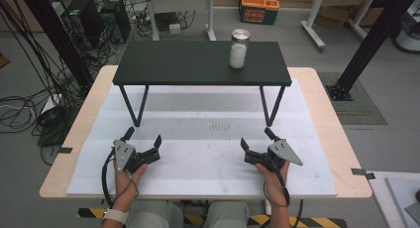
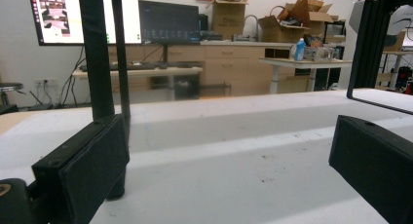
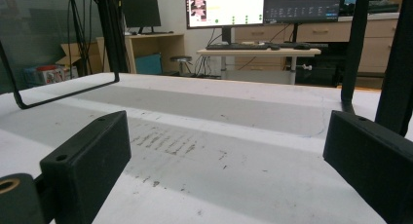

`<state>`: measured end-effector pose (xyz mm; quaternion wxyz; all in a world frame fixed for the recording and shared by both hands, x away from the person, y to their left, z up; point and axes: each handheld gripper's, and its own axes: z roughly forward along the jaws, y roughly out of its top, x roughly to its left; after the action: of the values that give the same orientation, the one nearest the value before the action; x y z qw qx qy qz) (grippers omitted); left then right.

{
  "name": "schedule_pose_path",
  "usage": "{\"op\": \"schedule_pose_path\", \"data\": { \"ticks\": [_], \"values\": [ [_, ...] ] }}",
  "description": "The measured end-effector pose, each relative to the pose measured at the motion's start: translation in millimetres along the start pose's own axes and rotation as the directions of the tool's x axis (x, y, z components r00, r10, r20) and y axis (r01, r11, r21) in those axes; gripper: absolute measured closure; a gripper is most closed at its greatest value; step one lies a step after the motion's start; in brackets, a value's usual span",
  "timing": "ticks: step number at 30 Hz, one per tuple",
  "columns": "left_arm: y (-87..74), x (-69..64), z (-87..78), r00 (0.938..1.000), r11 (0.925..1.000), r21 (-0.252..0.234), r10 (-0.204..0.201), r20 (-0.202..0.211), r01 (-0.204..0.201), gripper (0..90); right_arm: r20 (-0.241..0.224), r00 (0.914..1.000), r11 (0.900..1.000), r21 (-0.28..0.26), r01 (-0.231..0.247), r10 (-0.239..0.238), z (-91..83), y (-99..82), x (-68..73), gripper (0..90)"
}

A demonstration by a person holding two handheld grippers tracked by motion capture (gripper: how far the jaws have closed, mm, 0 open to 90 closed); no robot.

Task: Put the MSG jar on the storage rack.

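Jar (image 1: 239,49) with white contents and a metal lid is placed upright on the black shelf (image 1: 198,63), toward its right end, well apart from both tools. The left tool (image 1: 143,137) and the right tool (image 1: 256,138) are held low over the white tabletop (image 1: 208,158), in front of the shelf. The jaws of both are spread wide and nothing is gripped between them.

Grey floor (image 1: 297,44), tangled cables (image 1: 29,104), lit monitors (image 3: 224,7), wooden cabinets (image 2: 229,70)
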<state>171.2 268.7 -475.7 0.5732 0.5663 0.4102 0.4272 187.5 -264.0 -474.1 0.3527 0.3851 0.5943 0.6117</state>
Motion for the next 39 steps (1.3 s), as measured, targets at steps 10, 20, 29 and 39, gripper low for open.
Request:
{"op": "schedule_pose_path", "data": {
  "ticks": [10, 20, 29, 39],
  "values": [
    [-0.3, -0.1, -0.1, 1.0000, 1.0000, -0.002, -0.002, -0.001, 0.002, 1.4, 0.001, 1.0000, 1.0000, 0.005, -0.007, 0.007, 0.3, 0.8, -0.4, 3.1],
    [-0.3, 0.0, -0.1, 1.0000, 1.0000, -0.002, -0.002, 0.000, 0.002, 1.4, 0.001, 0.9999, 0.9999, 0.002, -0.015, 0.015, 0.1, 0.3, -0.8, 2.8],
    [-0.4, 0.4, -0.1, 1.0000, 1.0000, -0.003, -0.003, 0.002, 0.003, 1.4, 0.008, 0.9999, 1.0000, 0.002, -0.008, 0.008, 0.2, 0.4, 0.7, 2.8],
    [-0.6, 0.4, -0.2, 1.0000, 1.0000, -0.003, -0.002, 0.002, 0.002, 1.4, 0.009, 0.9999, 1.0000, 0.003, -0.009, 0.009, 0.3, 0.6, 0.7, 2.8]
  ]
}}
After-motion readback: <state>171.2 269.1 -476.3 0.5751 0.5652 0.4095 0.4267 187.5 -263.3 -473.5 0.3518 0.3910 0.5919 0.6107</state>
